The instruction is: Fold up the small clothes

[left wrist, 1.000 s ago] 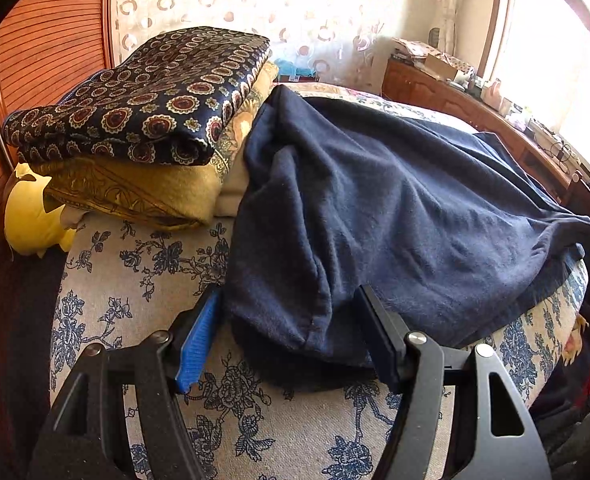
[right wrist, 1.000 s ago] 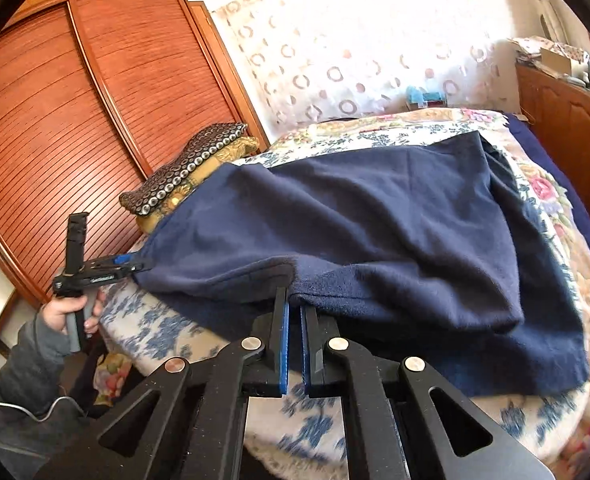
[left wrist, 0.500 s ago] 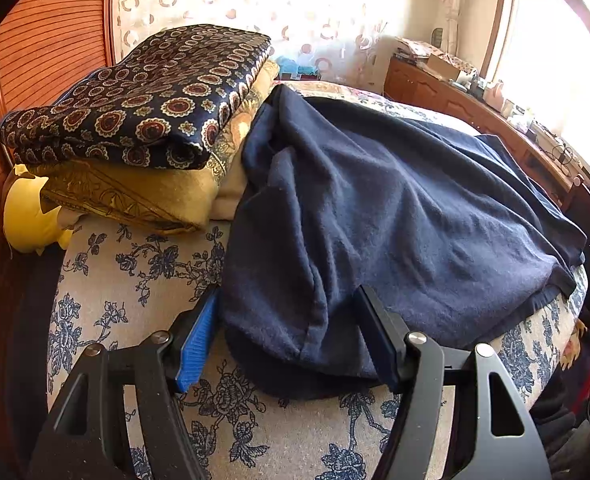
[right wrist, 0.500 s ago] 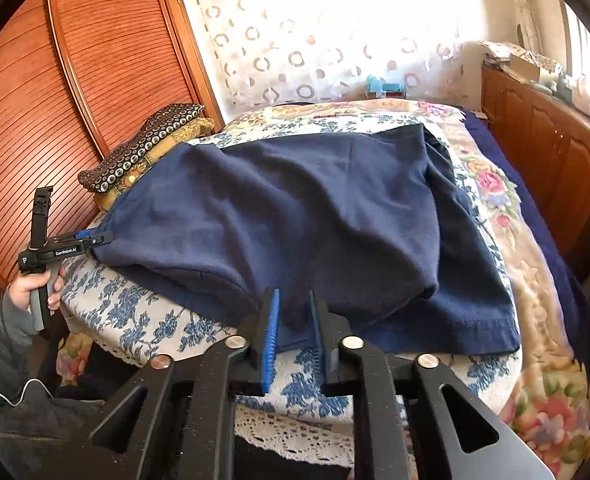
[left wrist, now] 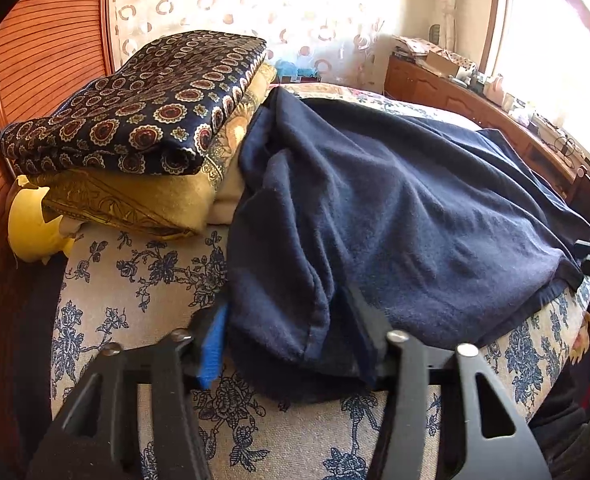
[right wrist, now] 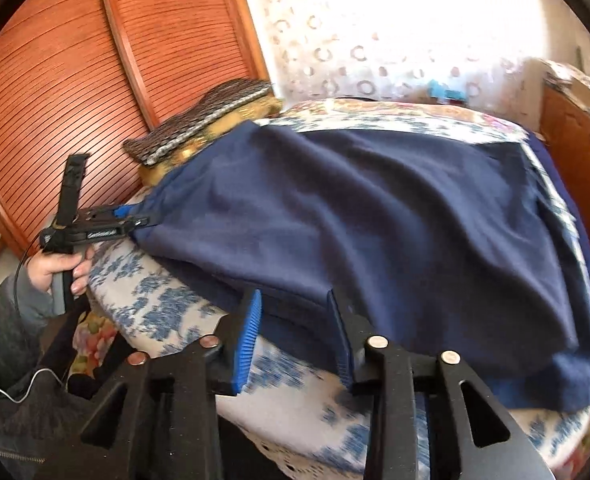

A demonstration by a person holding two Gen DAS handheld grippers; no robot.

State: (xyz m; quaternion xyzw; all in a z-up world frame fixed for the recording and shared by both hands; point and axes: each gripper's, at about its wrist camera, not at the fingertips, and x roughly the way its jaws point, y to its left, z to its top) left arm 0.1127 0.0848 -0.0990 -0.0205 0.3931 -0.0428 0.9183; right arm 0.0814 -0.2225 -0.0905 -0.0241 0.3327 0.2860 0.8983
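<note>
I judge one fold laid in the dark navy fleece garment [right wrist: 375, 224] filling mid-frame, more remaining; my left tool [left wrist: 291, 344] and right tool [right wrist: 295, 332] both stand apart, straddling its near edge.

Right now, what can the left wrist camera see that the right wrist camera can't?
Only the left wrist view shows the yellow plush toy beside the bed and the sunny window. Only the right wrist view shows the person's hand holding the left gripper. Both show the dark navy fleece garment on the blue floral bed cover, and the folded patterned blankets.
</note>
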